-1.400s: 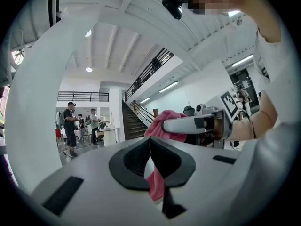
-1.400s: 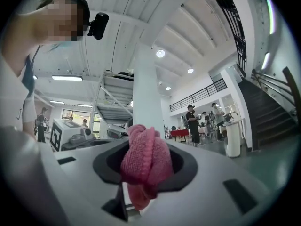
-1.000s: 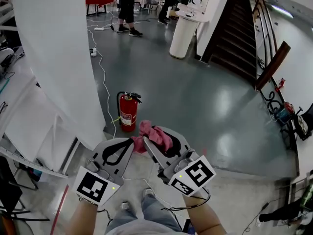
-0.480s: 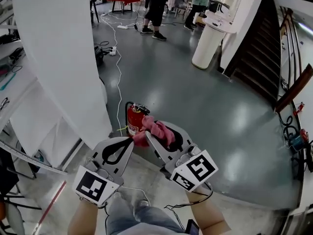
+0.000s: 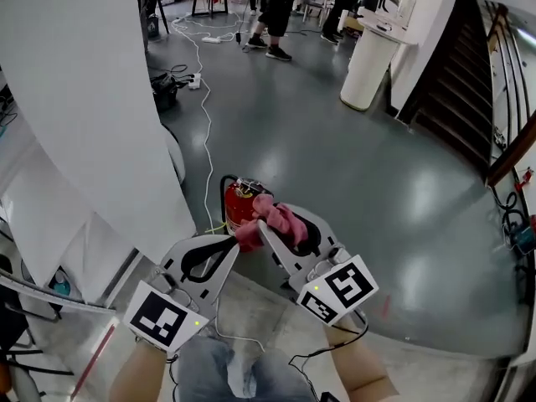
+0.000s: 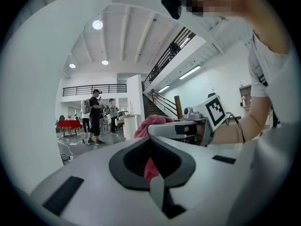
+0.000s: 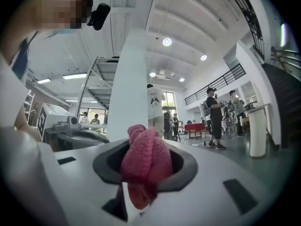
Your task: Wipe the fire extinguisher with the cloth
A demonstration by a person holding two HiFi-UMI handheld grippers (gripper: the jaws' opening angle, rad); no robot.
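1. Orientation: the red cylindrical fire extinguisher (image 5: 236,211) stands upright on the glossy grey floor (image 5: 335,166), long axis vertical. Its black valve head is on top, and a black hose curves down its left side.
2. It sits at the foot of the tall white wall panel (image 5: 100,124), just beside that panel's lower right corner. A thin white cable (image 5: 205,132) runs across the floor close to it.
3. Only the extinguisher's upper part shows in the head view. The crumpled pink terry cloth (image 5: 276,219) and the jaw tips cover its lower body and base.
4. The right gripper (image 5: 266,227) is clamped on the cloth. A bunched wad bulges out between its jaws and a tail hangs below them.
5. The left gripper (image 5: 232,241) has its jaws together with nothing between them. The pink seen through their loop is the cloth beyond.
6. Both grippers angle forward and inward, with their tips nearly meeting over the extinguisher. The bare forearms (image 5: 360,373) enter from the bottom edge, and the hands are hidden behind the marker cubes.
7. Standing people (image 5: 276,7) at the top edge are cut off above the waist.
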